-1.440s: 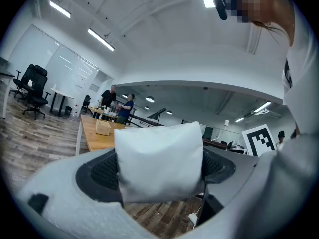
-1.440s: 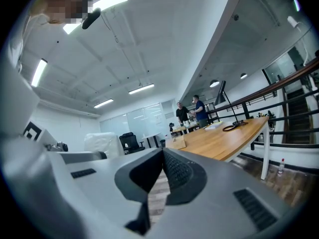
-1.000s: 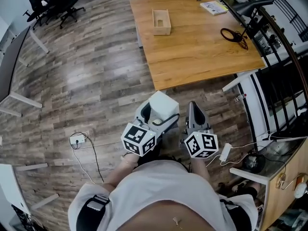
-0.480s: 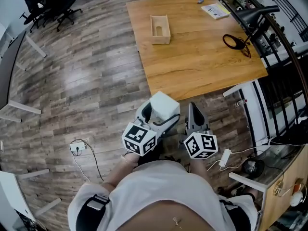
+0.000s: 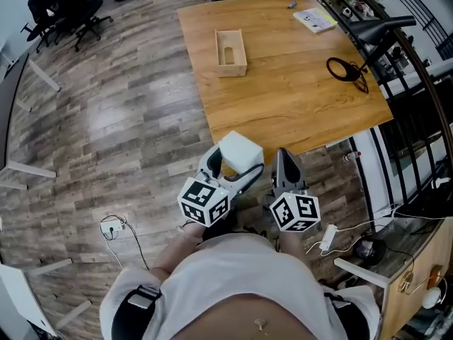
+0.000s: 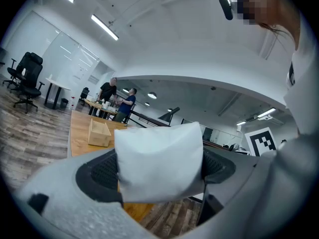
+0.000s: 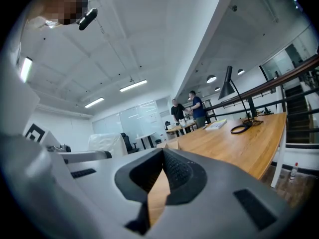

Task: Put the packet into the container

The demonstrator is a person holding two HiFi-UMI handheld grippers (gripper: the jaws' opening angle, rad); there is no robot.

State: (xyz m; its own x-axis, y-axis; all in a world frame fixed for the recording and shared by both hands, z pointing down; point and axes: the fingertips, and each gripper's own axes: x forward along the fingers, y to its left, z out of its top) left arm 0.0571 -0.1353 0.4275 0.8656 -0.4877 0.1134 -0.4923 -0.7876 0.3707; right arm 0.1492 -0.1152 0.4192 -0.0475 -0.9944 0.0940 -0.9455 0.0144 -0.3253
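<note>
— Which step is this?
— The carry. The left gripper [image 5: 228,172] is clamped on the white packet [image 5: 241,149]. The right gripper [image 5: 285,160], just beside it at 3 o'clock, has its jaws together on nothing.
— And next?
— Probably a long reach toward 12 o'clock, to the wooden container [image 5: 231,52] on the table [image 5: 297,98], which is well apart from the packet.
— Anything unclear?
— What's inside the container is too small to tell.

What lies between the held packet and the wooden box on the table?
Only bare table wood, seen in the head view, separates the packet from the box.
</note>
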